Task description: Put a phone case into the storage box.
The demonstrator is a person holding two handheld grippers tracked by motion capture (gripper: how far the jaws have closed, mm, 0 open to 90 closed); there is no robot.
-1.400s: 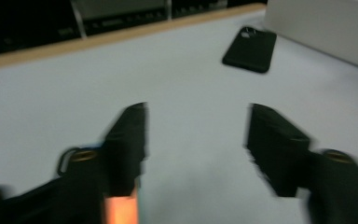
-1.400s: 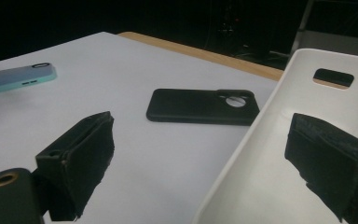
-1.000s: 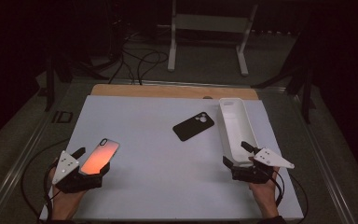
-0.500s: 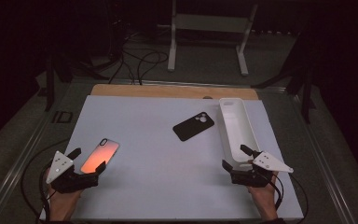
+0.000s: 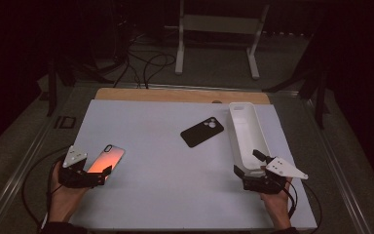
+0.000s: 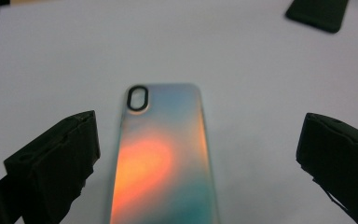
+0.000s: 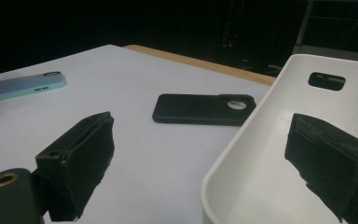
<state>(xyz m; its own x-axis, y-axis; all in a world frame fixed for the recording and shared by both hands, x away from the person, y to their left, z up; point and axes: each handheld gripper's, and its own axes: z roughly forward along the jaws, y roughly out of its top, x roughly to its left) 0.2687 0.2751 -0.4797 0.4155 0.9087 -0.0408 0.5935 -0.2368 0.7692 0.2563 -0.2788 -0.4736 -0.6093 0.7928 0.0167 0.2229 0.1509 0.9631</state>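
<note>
Though L tool [image 6: 198, 154] wide: iridescent case [image 6: 161, 154] between.

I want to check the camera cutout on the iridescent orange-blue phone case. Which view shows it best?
The left gripper view: the iridescent orange-blue phone case lies close, cutout plain. The high view shows it small; the right gripper view, edge-on.

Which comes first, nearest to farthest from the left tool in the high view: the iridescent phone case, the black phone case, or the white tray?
Measured from the left tool:
1. Iridescent orange-blue phone case, lying flat on the mat right at the tool's open jaws.
2. Black phone case, mid-table, farther back and to the right.
3. Long white plastic tray, at the right side, by the right tool.
</note>
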